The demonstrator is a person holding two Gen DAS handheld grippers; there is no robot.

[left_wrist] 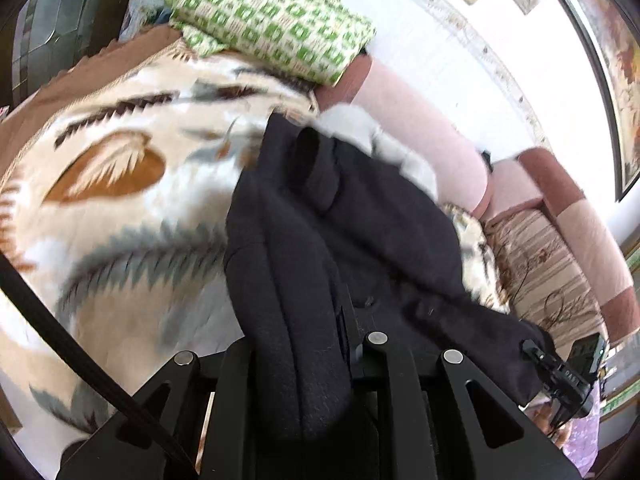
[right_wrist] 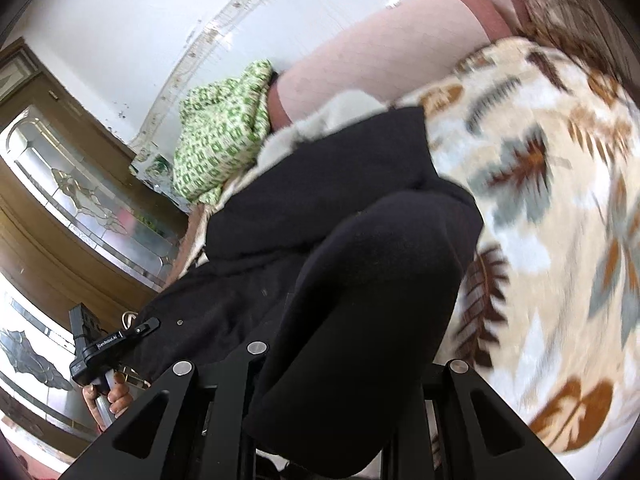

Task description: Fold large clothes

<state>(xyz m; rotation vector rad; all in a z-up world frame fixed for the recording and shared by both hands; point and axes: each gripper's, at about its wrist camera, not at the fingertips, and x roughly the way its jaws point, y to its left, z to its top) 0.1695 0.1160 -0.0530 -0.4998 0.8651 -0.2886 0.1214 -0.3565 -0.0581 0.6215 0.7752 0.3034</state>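
A large dark navy garment [left_wrist: 360, 216] hangs bunched between both grippers above a bed covered by a cream blanket with a leaf print [left_wrist: 120, 168]. In the left wrist view my left gripper [left_wrist: 340, 320] is shut on one edge of the garment, and the cloth drapes over its fingers and hides them. In the right wrist view my right gripper [right_wrist: 340, 360] is shut on another part of the garment [right_wrist: 340, 208], with a thick fold covering its fingers. Each camera also catches the other gripper: the right one [left_wrist: 568, 372], and the left one [right_wrist: 108, 344] with a hand on its handle.
A green-and-white patterned cloth [left_wrist: 272, 20] lies bunched at the far end of the bed against a pink padded headboard [left_wrist: 420, 120]. A striped pillow [left_wrist: 552, 272] sits to the right. A wooden cabinet with glass doors [right_wrist: 80, 200] stands at the left.
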